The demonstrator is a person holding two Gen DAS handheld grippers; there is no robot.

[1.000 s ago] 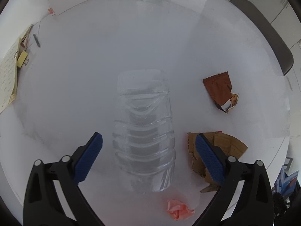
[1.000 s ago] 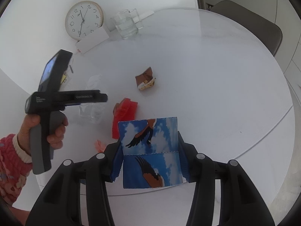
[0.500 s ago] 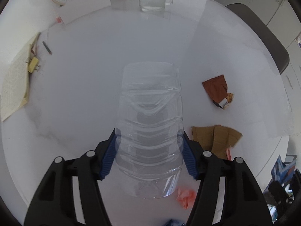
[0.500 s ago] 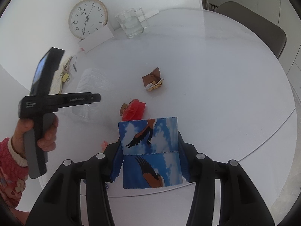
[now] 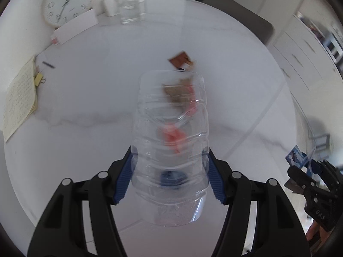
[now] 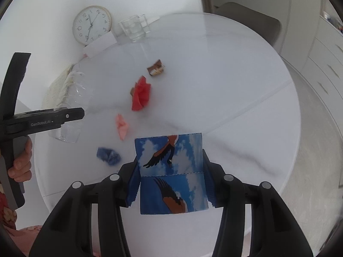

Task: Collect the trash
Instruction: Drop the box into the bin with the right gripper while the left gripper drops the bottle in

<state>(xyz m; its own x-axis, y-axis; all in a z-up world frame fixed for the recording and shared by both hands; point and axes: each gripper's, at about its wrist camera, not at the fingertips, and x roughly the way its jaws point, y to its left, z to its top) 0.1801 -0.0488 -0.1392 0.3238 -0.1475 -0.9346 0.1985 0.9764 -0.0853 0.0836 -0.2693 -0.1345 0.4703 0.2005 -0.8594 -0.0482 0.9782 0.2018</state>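
On the table point(image 6: 235, 85), the glass point(image 6: 134, 30) serves as landmark, standing at the far edge. The clock point(image 6: 92, 24) leans just left of it, with a card point(image 6: 99, 44) propped before the clock. Nearer than the glass lies a wrapper point(image 6: 156, 68); nearer again, slightly left, a crumpled sheet point(image 6: 141, 95); nearer still a paper wad point(image 6: 122, 126), then a foil scrap point(image 6: 108, 155) close to the near edge. Far left of the glass, a notepad point(image 5: 20, 97) lies at the table's edge, a clip point(image 5: 38, 79) and a pen point(image 5: 48, 64) beside it. A chair point(image 6: 248, 20) stands right of the glass, beyond the table.
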